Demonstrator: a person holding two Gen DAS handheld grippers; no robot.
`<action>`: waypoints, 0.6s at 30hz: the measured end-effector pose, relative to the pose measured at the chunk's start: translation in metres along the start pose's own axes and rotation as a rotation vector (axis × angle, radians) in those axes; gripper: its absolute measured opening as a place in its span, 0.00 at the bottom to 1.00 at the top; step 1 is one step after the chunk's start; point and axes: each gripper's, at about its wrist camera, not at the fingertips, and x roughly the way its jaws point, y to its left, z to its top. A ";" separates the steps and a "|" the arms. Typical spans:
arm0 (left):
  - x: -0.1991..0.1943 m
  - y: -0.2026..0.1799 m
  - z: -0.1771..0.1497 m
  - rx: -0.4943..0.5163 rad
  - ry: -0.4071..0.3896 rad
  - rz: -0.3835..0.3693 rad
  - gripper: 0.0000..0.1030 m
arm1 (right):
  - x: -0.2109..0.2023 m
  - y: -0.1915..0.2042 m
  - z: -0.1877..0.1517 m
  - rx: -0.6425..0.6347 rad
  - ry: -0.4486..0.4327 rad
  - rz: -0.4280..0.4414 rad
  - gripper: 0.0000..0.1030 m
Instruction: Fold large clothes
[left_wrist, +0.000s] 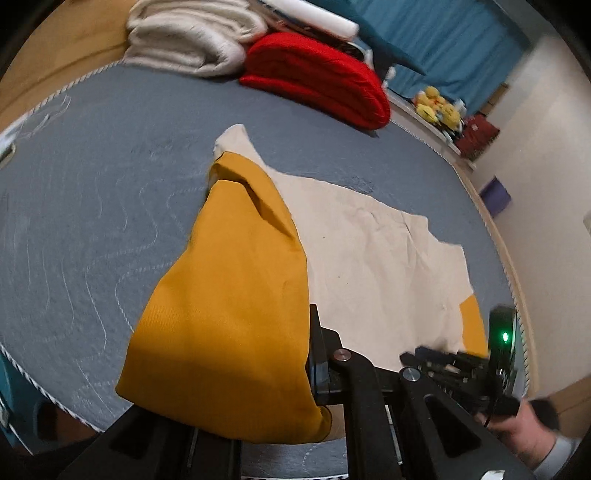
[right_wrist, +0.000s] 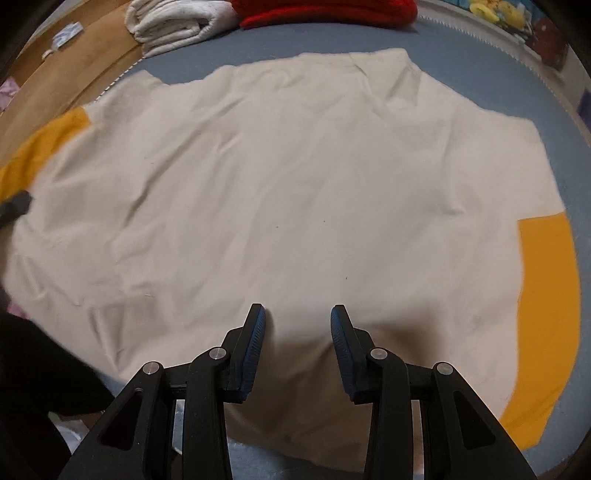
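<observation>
- Left wrist view has the big cream cotton shirt with mustard-yellow sleeves (left_wrist: 369, 243) spread flat across the grey quilted mattress (left_wrist: 92, 206), one yellow sleeve (left_wrist: 229, 295) lifted up and draped right in front of the lens.
- That sleeve looks pinched in the left gripper (left_wrist: 314, 369); only one black finger shows beside the cloth, the other is buried under it, so closed on the sleeve is a judgement, not a clean sighting.
- Right wrist view: the right gripper (right_wrist: 298, 343) sits low over the near hem with its jaws spread apart, nothing between the ribbed blue pads (right_wrist: 255, 343). The other yellow sleeve (right_wrist: 546, 314) lies flat at the right edge.
- Probably the sleeve-fold step, barely started.
- Stuff that could go sideways: the thin fabric slipping out of the pinch mid-swing, or the lifted sleeve dragging the shirt body and bunching the already slightly wrinkled cream panel. Nothing is pinning the body down.
- Further out, a folded white fluffy blanket (left_wrist: 188, 37) and a folded red blanket (left_wrist: 317, 81) sit at the far end of the mattress, well apart from the shirt, so no real snag risk there.
</observation>
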 end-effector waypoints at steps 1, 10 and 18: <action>0.001 -0.006 -0.002 0.039 -0.005 0.017 0.09 | 0.003 0.000 0.003 0.000 -0.001 -0.009 0.37; 0.001 -0.015 -0.006 0.077 -0.033 0.021 0.09 | -0.052 0.001 0.014 -0.026 -0.239 -0.045 0.37; -0.002 -0.044 -0.013 0.148 -0.069 0.000 0.09 | -0.189 -0.041 0.006 -0.049 -0.629 -0.144 0.37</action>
